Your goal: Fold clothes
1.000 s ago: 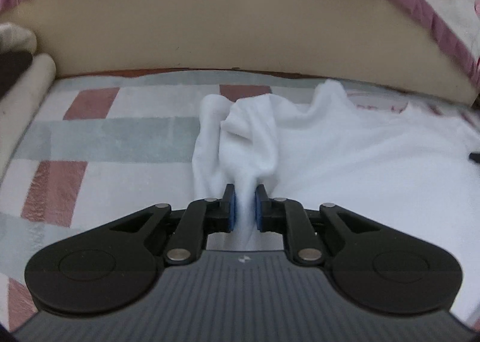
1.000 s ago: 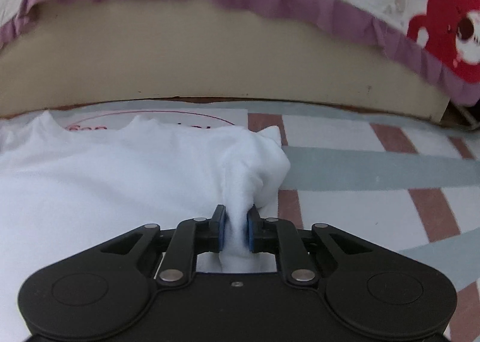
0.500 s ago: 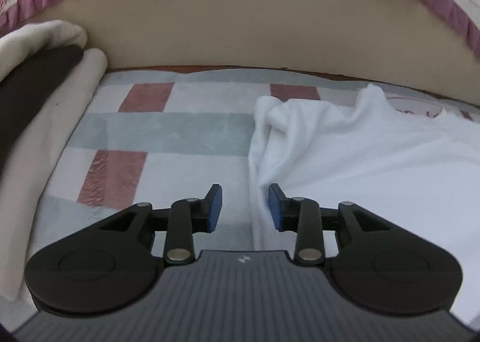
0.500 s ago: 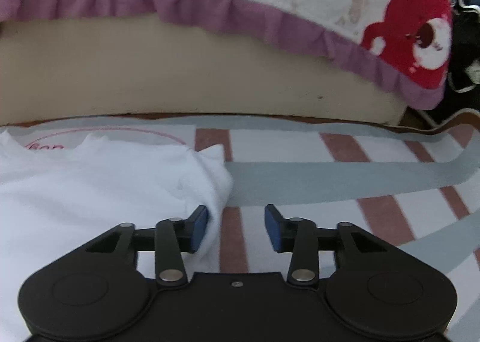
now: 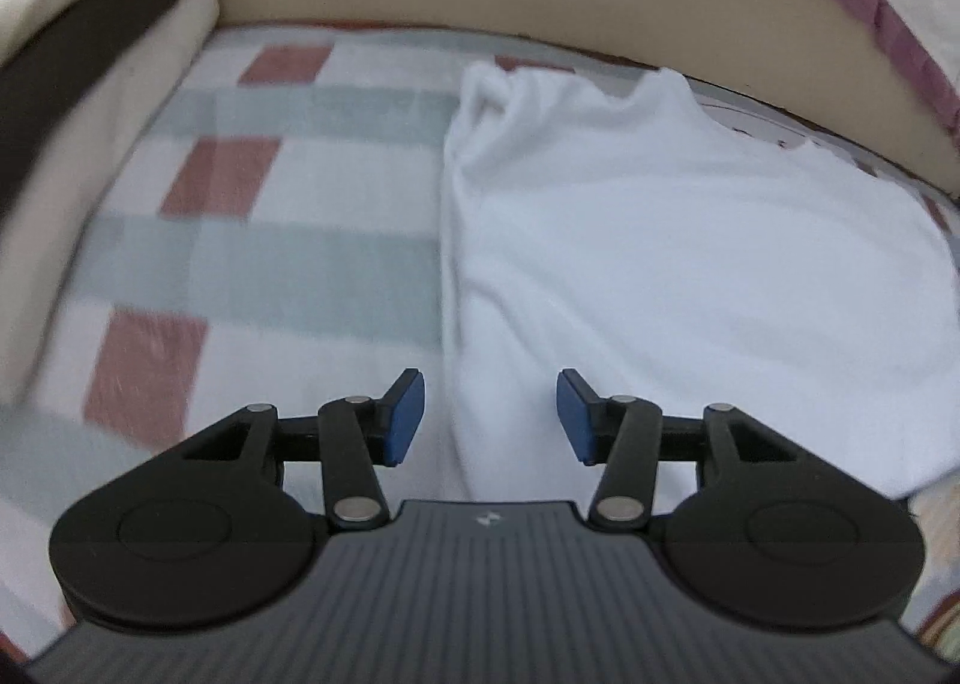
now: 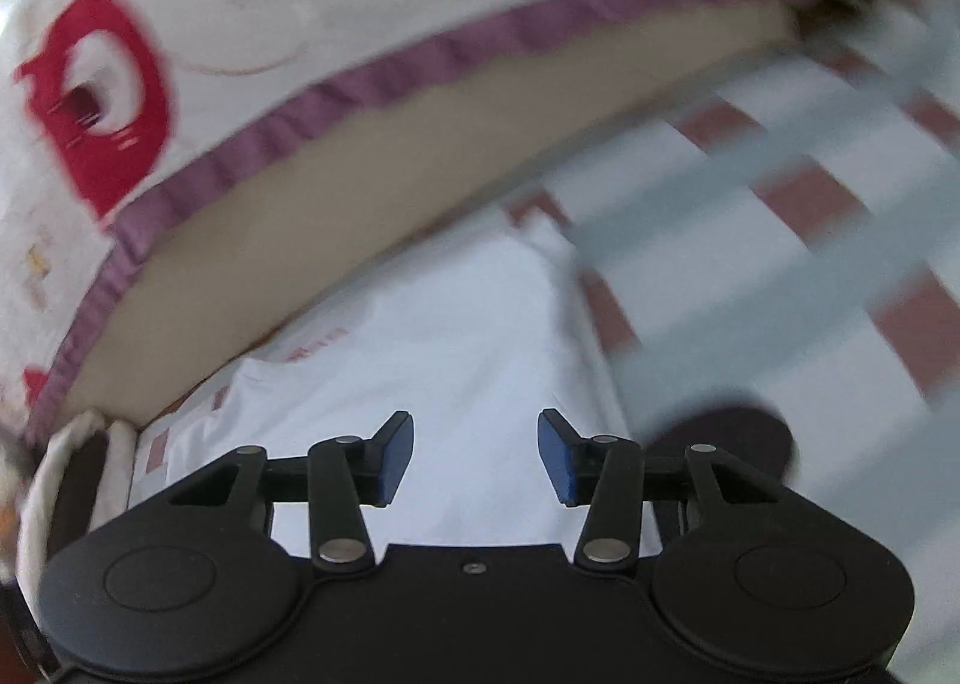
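Currently we note both tongs released, the left tongs (image 5: 491, 414) straddling the left edge of the white garment (image 5: 690, 240) lying flat on the checked bed cover (image 5: 252, 264), the right tongs (image 6: 476, 456) over its right part.

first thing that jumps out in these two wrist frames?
The white garment spread on the checked blanket, filling the right of the left wrist view. Both the left gripper and right gripper hang open above it, holding nothing. Behind, a bear-print cover with purple frill drapes a mattress.
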`<state>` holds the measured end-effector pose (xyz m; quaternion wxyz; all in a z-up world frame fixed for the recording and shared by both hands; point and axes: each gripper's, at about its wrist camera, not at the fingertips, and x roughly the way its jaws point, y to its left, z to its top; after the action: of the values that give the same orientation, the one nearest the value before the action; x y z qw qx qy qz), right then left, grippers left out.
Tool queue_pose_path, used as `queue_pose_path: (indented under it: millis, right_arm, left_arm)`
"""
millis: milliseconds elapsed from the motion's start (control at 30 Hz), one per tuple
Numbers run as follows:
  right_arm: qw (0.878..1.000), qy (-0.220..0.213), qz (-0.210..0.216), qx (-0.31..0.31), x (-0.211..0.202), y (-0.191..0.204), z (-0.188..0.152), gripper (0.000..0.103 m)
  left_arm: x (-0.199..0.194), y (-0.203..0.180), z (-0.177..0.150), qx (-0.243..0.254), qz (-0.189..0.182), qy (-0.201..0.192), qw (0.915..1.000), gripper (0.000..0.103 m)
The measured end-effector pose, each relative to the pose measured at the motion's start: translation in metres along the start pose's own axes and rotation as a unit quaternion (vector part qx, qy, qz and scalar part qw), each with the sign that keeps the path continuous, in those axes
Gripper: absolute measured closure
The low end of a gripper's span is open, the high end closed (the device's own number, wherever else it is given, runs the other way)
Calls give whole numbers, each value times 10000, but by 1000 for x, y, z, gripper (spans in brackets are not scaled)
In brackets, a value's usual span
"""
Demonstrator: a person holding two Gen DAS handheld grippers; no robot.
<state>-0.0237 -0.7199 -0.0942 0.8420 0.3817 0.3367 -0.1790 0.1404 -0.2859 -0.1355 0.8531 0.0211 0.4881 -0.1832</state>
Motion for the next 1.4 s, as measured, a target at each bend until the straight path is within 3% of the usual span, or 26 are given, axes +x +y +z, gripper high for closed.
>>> queue_pose_path:
  millis: [233,333,467,633,833,933,1033,1167,1233,1267,1300,1333,1367,1400]
  right_arm:
    - [9850,512,-408,1597,-11,-33,-48,51]
    - [9778,676,-493,1918,2,-32,-70,51]
    - [9735,850,-300,2103,14,-28,-79,51]
    - [9729,772,-283,2161,11,-31,-79,50]
    - [9640,1072,-353,2409,23,-36,-88,50]
    - [9624,889,-442,2529,21,-38,-92,49]
    - [9627,619,-569,2573,22,-39,-96,48]
    - [9745,288,-653,2128,26,-26,-93,48]
    - [9799,111,-754,1843,29,-21,-93,48]
    - [9821,10,-787,1710,30,-18,-93,48]
    - [9840,-77,-770,1603,31,-16,-93,48]
    - [9861,-112,-765,1470,32,-14,-92,69]
    - [9886,-125,-768,1292,31,-12,-89,90]
    - [9902,-210,-734,1169,28,-11,-86,96]
  left_arm:
    - [-12,-4,-18,-154,-219,185,9995,55]
    - [-22,-2,-25,-313,-368,57,9988,55]
    - [-33,8,-31,-654,-683,-84,9955,55]
    - [-25,18,-49,-1362,-1373,99,9811,55]
    - [-14,30,-70,-2167,-2117,284,9526,49]
    - [-3,27,-70,-2296,-1775,43,9570,46]
    - [6,27,-73,-2543,-1640,-93,9531,46]
    - [8,24,-70,-2483,-1508,-303,9564,46]
    - [11,26,-68,-2577,-1464,-446,9540,47]
    - [12,24,-65,-2558,-1413,-496,9551,49]
    - [13,20,-62,-2376,-1248,-539,9618,62]
    - [13,16,-58,-2193,-1082,-582,9679,96]
    - [12,12,-55,-1994,-906,-644,9736,97]
    - [5,8,-53,-1753,-703,-760,9791,97]
